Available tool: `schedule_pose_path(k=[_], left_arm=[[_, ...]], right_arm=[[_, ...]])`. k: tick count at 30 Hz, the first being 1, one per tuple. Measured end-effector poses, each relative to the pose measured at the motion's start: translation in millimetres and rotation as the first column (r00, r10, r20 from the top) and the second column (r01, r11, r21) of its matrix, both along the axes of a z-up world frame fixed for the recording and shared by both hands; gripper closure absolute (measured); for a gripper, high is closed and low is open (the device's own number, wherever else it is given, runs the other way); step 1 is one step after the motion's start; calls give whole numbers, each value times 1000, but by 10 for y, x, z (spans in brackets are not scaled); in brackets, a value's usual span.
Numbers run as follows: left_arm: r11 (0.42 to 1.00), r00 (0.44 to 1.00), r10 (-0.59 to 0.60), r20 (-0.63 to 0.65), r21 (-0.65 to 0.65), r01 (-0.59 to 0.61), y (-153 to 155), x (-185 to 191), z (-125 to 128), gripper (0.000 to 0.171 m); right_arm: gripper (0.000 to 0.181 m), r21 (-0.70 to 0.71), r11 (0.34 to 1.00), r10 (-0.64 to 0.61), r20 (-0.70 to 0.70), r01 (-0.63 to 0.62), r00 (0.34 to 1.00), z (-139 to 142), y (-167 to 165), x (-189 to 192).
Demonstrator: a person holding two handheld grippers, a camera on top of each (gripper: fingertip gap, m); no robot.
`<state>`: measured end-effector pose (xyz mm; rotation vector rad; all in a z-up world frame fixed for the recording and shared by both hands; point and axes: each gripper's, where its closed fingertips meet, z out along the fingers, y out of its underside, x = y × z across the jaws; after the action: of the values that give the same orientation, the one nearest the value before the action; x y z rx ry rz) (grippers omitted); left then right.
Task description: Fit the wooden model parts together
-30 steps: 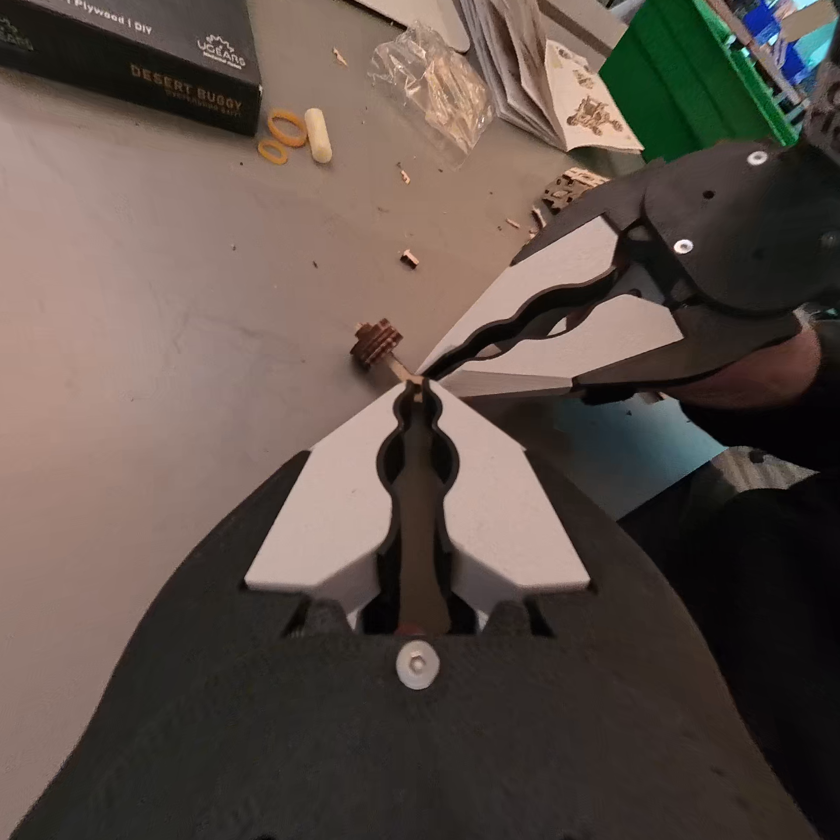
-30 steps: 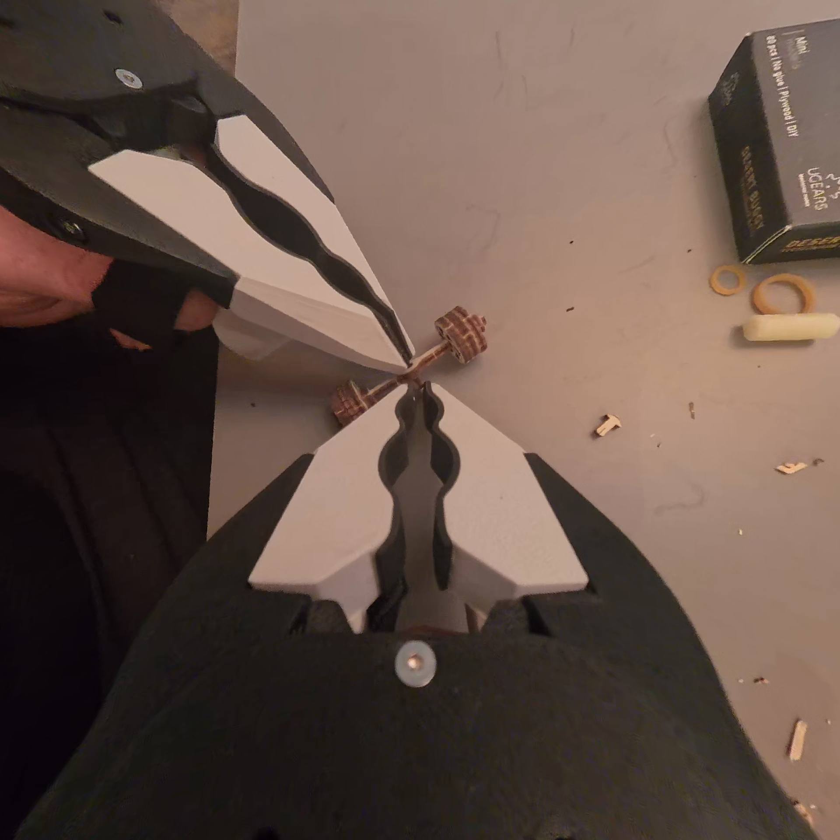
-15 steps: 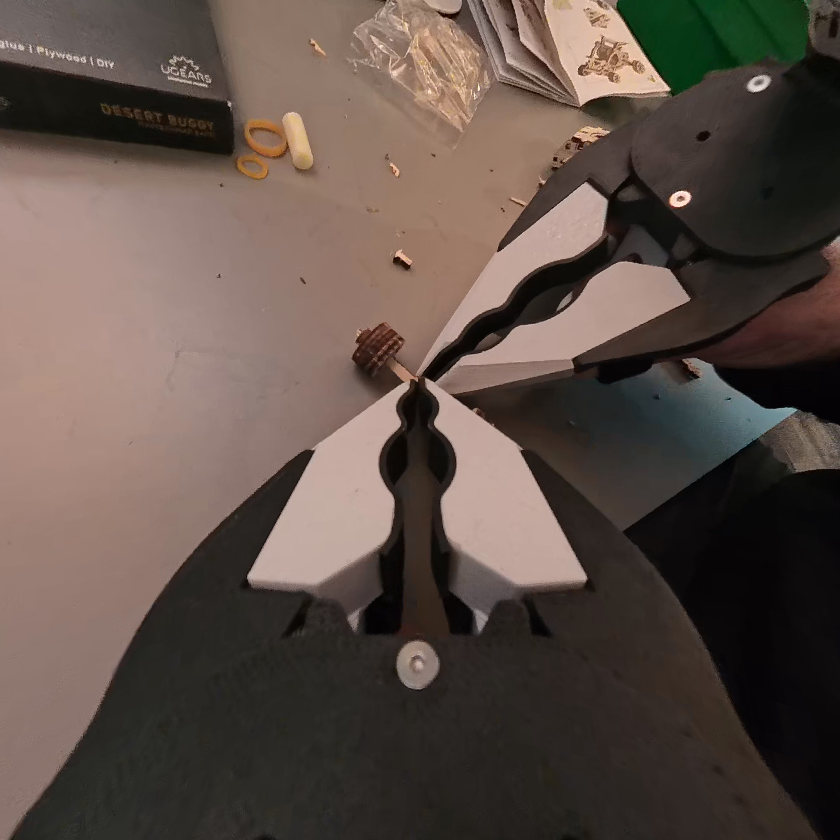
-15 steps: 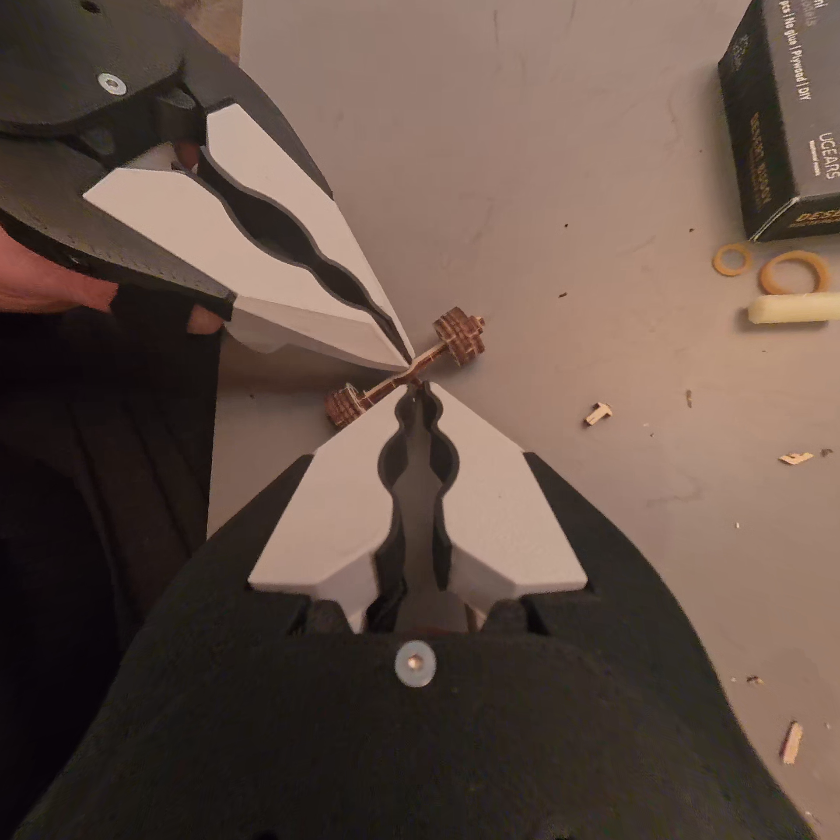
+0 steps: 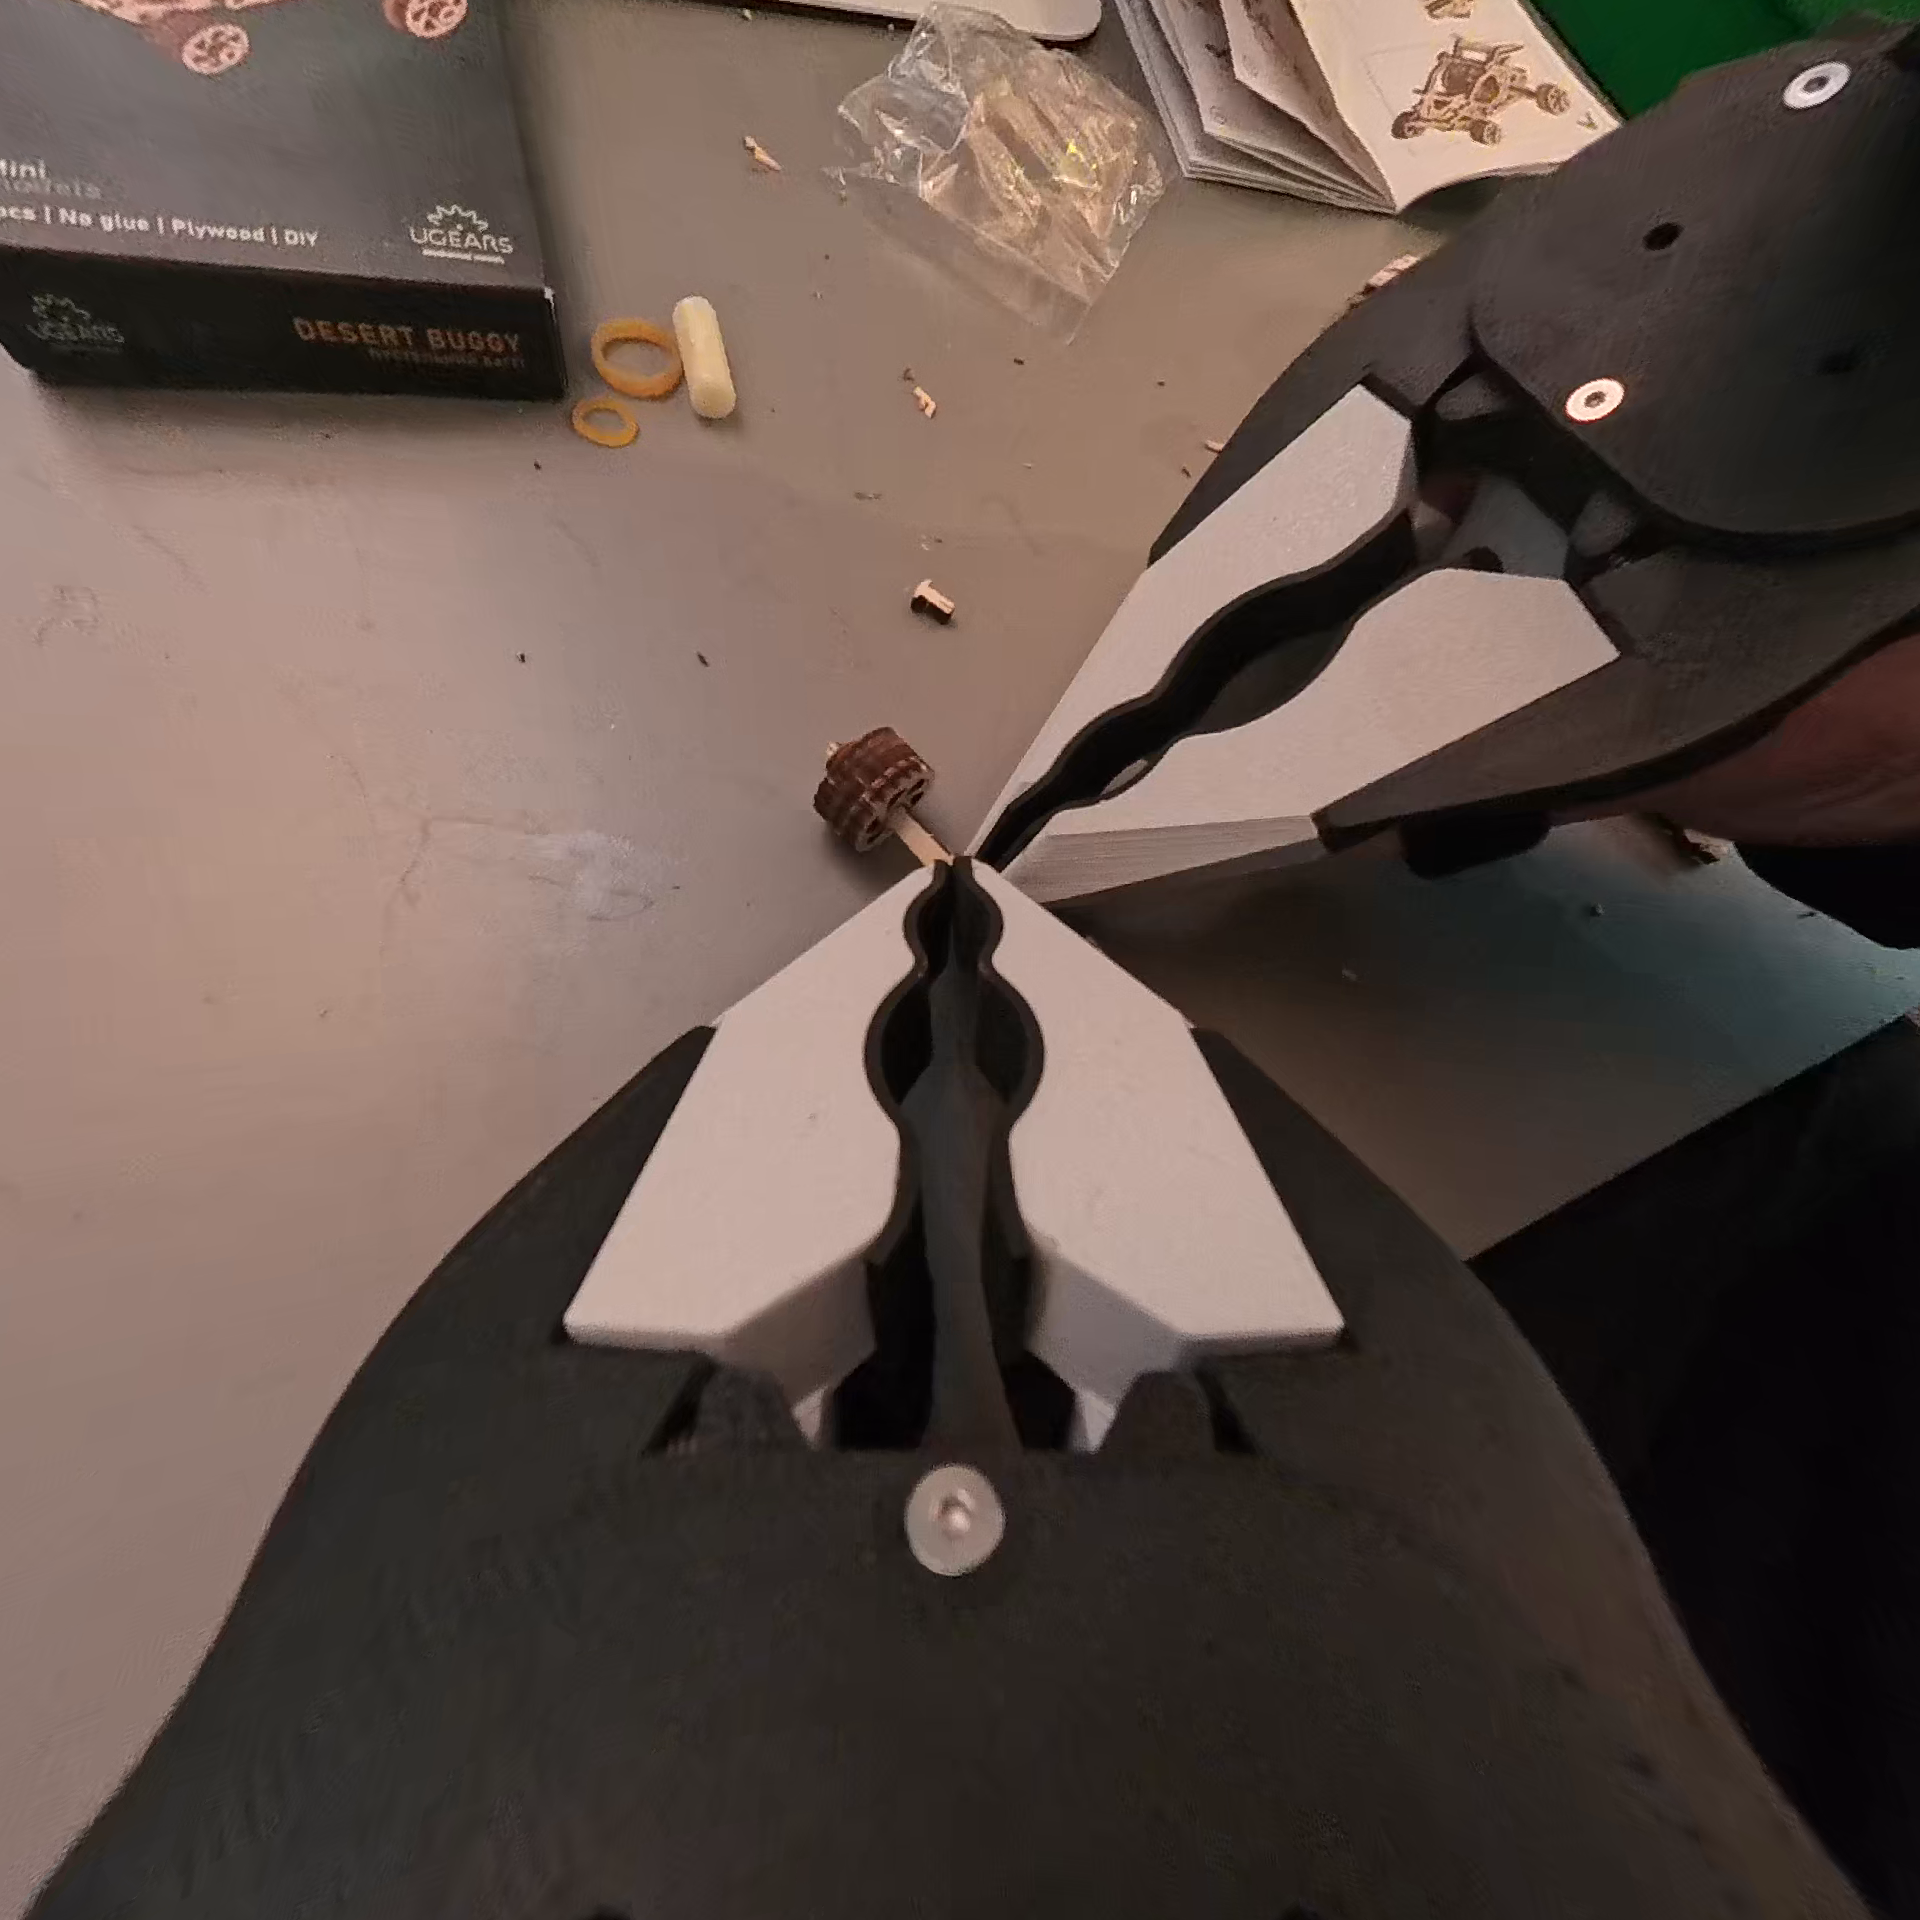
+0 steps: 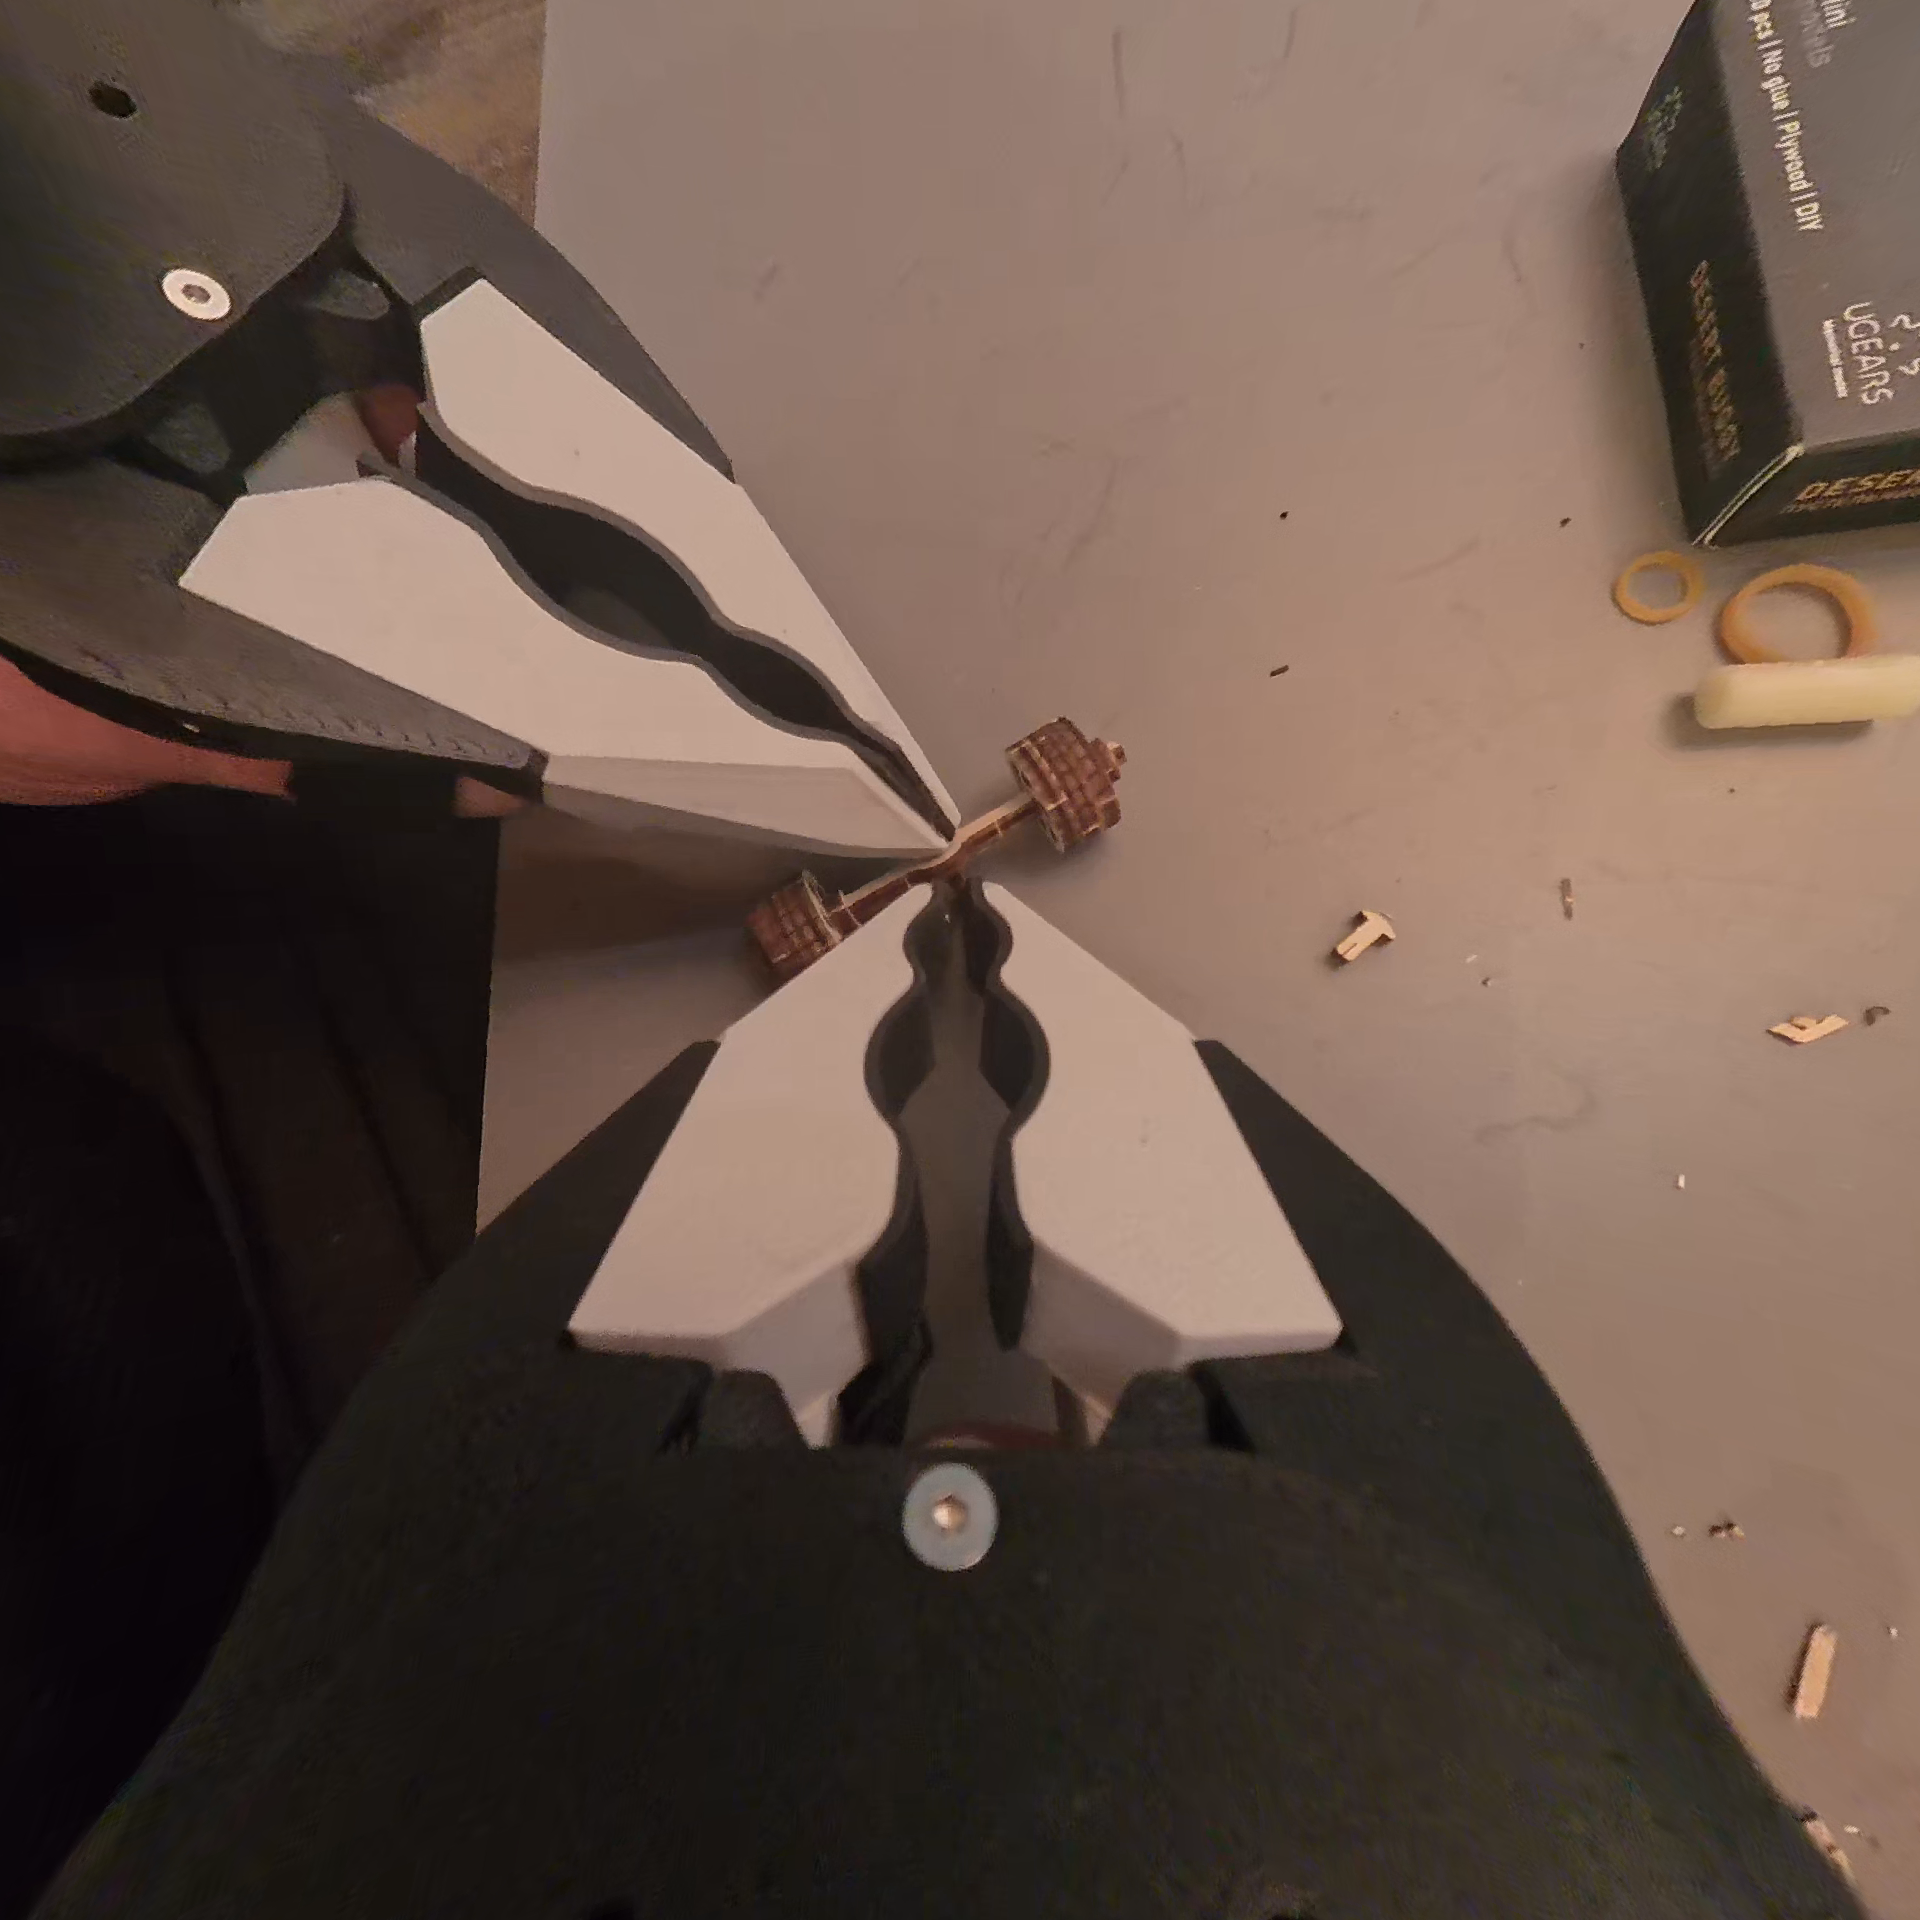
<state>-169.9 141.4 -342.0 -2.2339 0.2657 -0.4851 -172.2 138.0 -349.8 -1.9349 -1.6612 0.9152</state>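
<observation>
A small wooden axle (image 6: 987, 840) carries a dark ridged wheel at each end: one (image 6: 1065, 784) on the far right, one (image 6: 795, 925) on the near left. It is held just above the grey table. My right gripper (image 6: 951, 896) is shut on the axle's middle from below. My left gripper (image 6: 935, 826) comes in from the upper left and is shut on the same spot. In the left wrist view my left gripper (image 5: 954, 875) pinches the axle, one wheel (image 5: 871, 790) shows beyond it, and the right gripper (image 5: 985, 854) meets it from the right. The other wheel is hidden there.
A black kit box (image 5: 270, 208) lies at the far left, with two rubber bands (image 5: 634, 358) and a cream peg (image 5: 704, 356) beside it. A clear plastic bag (image 5: 997, 187) and a booklet (image 5: 1351, 94) lie farther back. Wood scraps (image 6: 1363, 933) dot the table. The table edge (image 5: 1558, 1195) runs near right. The right tips stand about 12 centimetres off the cream peg (image 5: 704, 356). It turns up in the right wrist view (image 6: 1793, 684) as well.
Both grippers keep their hold on the axle. The pair has shifted slightly over the table, so the box and rubber bands sit lower and nearer in the left wrist view.
</observation>
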Motion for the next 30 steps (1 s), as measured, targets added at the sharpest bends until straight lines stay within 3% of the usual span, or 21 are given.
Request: schedule_pose_path(k=[5, 8, 17, 25, 30], left_arm=[[1000, 1000, 16, 17, -2, -16, 19, -19, 4, 171], [999, 992, 33, 124, -47, -27, 19, -47, -16, 171], [992, 981, 103, 166, -86, -90, -4, -55, -38, 171], [989, 980, 119, 160, -103, -104, -28, 31, -51, 171], [986, 969, 153, 194, -100, -135, -37, -1, -30, 171]], right_arm=[[181, -14, 1000, -11, -5, 11, 1000, 0, 17, -16], [179, -56, 998, -1, -12, 1, 1000, 14, 14, -6], [161, -218, 970, -104, 34, 109, 994, 47, -15, 83], [163, -325, 921, -204, 63, 214, 977, 46, -64, 68], [162, -311, 931, -188, 46, 193, 981, 64, -55, 76]])
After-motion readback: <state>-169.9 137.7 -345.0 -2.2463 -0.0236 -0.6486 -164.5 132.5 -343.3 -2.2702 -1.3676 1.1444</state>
